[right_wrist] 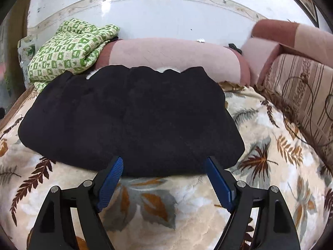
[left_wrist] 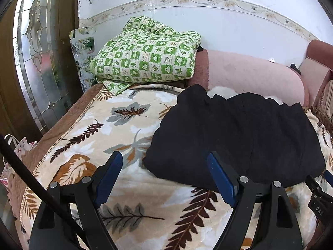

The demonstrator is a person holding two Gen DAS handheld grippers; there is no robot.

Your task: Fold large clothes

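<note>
On the sofa seat, spread with a plush leaf-patterned blanket [right_wrist: 166, 204], lies the black garment [right_wrist: 133, 116], already gathered into a thick, rounded bundle with a little white showing at its far edge. Both pairs of tongs hang just short of its near hem, spread wide and gripping nothing: the left tongs [left_wrist: 164, 162] by the bundle's left corner, the right tongs [right_wrist: 164, 164] towards the middle of the hem. If another fold is meant, I would say each pair ought to pinch the near hem through all its layers, well apart from one another, then lift evenly and lay it towards the backrest, so the heavy cloth does not sag or slide on that fluffy pile. A one-layer grip would likely peel the bundle open. Behind it runs a pink backrest [right_wrist: 174, 54], with a green checked quilt [left_wrist: 145, 56] heaped at the left end against the white wall [left_wrist: 208, 27]. A striped cushion [right_wrist: 301, 95] sits to the right, and a glazed door [left_wrist: 39, 62] stands at far left.
</note>
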